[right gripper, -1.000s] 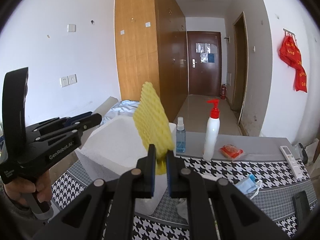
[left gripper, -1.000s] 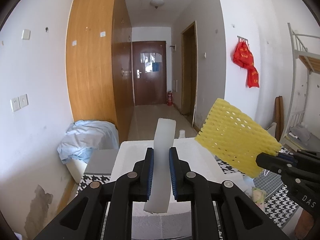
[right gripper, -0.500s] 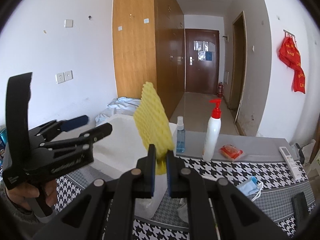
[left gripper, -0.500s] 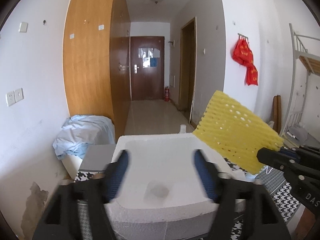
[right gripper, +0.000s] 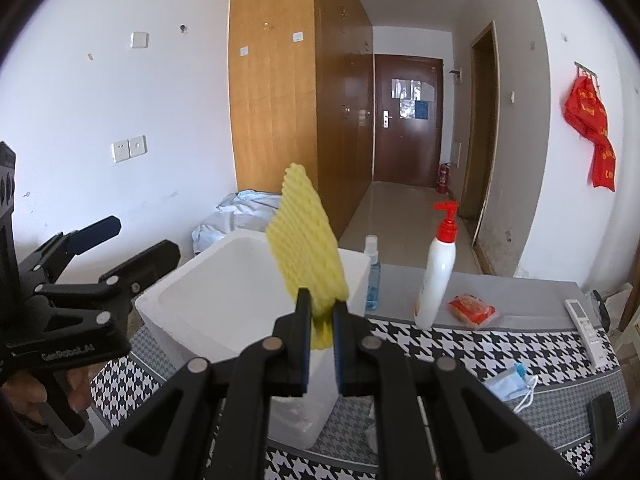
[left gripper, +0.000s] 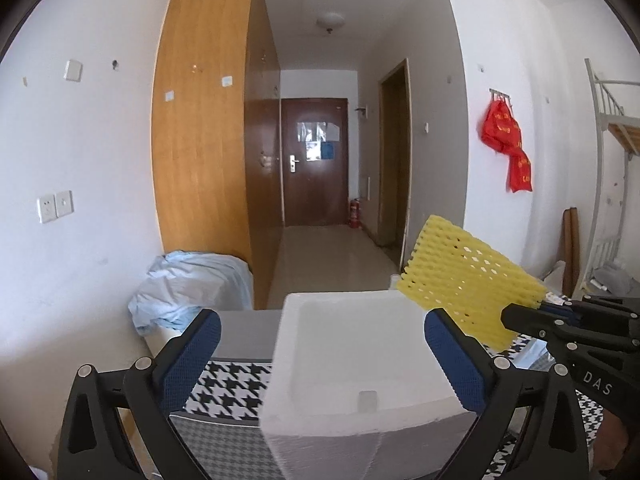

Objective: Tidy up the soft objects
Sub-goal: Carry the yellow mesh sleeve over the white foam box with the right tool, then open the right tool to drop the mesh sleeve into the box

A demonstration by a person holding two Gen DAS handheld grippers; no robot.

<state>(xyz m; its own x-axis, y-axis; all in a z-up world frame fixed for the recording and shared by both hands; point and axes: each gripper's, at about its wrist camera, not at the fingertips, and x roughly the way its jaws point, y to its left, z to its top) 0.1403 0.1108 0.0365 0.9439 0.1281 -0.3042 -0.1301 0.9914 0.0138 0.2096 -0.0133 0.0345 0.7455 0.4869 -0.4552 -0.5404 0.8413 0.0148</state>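
Observation:
A white foam box (left gripper: 360, 364) stands on the houndstooth table; it also shows in the right wrist view (right gripper: 240, 300). A small white piece (left gripper: 367, 401) lies on its floor. My left gripper (left gripper: 320, 360) is open and empty, its blue pads spread on either side of the box; it shows at the left of the right wrist view (right gripper: 120, 240). My right gripper (right gripper: 321, 320) is shut on a yellow foam net (right gripper: 308, 252) and holds it upright over the box's right rim. The net also shows in the left wrist view (left gripper: 468, 280).
A white pump bottle with a red top (right gripper: 438, 268), a small blue spray bottle (right gripper: 372, 276), a red packet (right gripper: 472, 310), a remote (right gripper: 584, 328) and a face mask (right gripper: 508, 384) lie on the table right of the box. A blue cloth (left gripper: 192, 288) is heaped at the left.
My left gripper has opened and let go of the white foam piece, which now lies in the box, and has then pulled back. My right gripper still holds the yellow net.

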